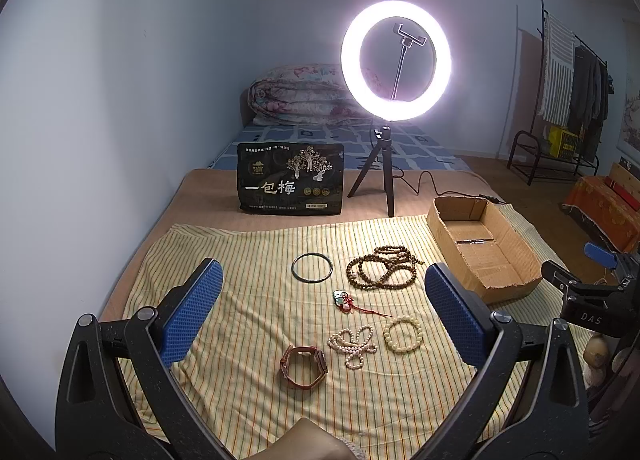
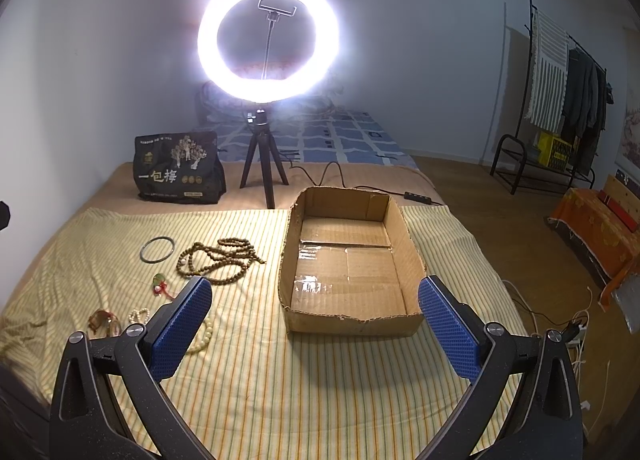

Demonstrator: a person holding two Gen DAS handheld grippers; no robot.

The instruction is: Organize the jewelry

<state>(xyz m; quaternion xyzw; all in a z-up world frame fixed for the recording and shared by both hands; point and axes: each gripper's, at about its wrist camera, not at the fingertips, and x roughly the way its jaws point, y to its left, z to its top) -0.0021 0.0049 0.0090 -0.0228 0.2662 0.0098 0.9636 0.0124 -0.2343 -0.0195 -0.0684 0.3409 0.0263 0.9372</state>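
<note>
Jewelry lot: watch (image 1: pixel 304 366), pearl strand (image 1: pixel 353 343), bead bracelet (image 1: pixel 403 335) lie lower-centre betw. left gripper (image 1: pixel 324 314) fingers, spread apart, nearer; right gripper (image 2: pixel 316 324), also spread, frames empty cardboard box (image 2: pixel 348 320).

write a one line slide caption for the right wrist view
Open right gripper faces an empty cardboard box on striped cloth.

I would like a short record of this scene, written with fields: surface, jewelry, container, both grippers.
surface: striped cloth
jewelry: dark bangle, brown bead necklace, red-cord pendant, pearl strand, pale bead bracelet, leather watch, all on the cloth
container: cardboard box, nothing inside
left gripper: open, holds nothing
right gripper: open, holds nothing
</note>
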